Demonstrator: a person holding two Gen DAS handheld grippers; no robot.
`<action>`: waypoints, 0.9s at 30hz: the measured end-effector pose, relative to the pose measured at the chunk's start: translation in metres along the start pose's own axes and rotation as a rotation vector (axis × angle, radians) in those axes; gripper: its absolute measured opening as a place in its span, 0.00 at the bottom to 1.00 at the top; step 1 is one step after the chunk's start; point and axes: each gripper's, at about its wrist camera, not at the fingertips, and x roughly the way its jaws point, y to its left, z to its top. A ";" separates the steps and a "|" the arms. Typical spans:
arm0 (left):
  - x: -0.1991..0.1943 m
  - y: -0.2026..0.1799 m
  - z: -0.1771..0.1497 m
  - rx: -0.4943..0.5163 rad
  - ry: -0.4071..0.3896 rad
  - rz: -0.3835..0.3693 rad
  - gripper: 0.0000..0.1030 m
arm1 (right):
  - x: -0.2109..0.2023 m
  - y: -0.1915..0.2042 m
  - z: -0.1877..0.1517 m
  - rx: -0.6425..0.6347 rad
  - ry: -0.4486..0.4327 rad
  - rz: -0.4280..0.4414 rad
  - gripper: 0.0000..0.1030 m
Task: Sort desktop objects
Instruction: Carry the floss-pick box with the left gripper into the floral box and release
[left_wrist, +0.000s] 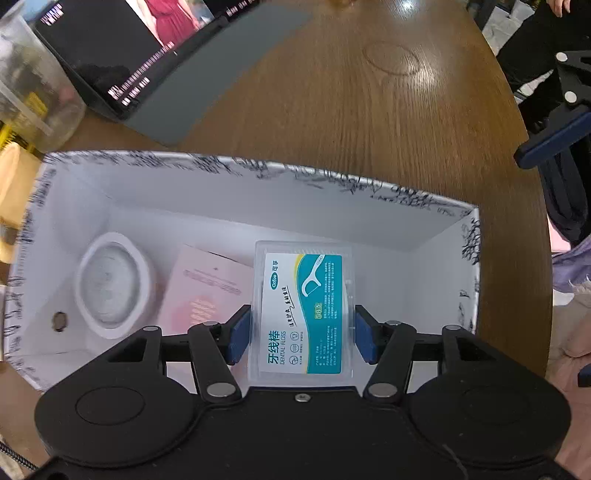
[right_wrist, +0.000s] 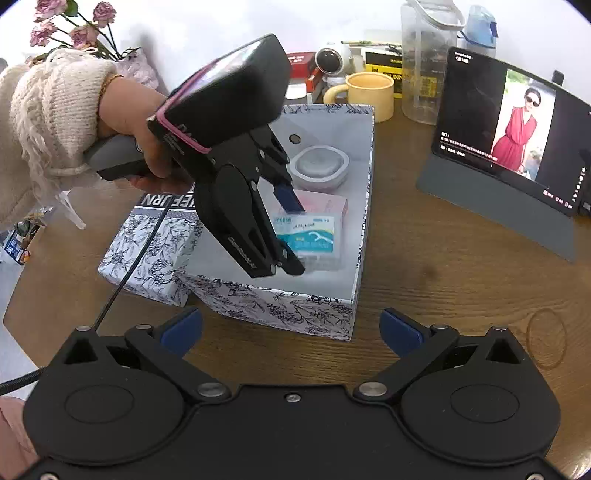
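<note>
Pink box (left_wrist: 207, 291) half hidden under floss case (left_wrist: 303, 314), print blurred.

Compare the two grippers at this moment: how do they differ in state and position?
The left gripper is shut on the dental floss box, while the right gripper is open and holds nothing. The left gripper reaches down inside the patterned box; the right gripper hangs outside it, over the wooden table. Both have black linkages and blue pads.

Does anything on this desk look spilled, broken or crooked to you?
Nothing stands out. The dental floss box sits between the left gripper's pads inside the patterned box, above a pink packet and beside a white dish. The right gripper is open over the table.
</note>
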 end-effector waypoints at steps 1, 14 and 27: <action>0.003 0.000 -0.001 0.004 0.009 -0.011 0.54 | 0.002 0.000 0.000 0.007 0.003 0.002 1.00; 0.022 -0.010 -0.012 0.047 0.067 -0.043 0.54 | 0.009 0.002 -0.002 0.025 0.003 -0.015 1.00; 0.020 -0.012 -0.024 0.046 0.075 -0.015 0.56 | 0.012 0.003 -0.004 0.034 0.009 -0.013 1.00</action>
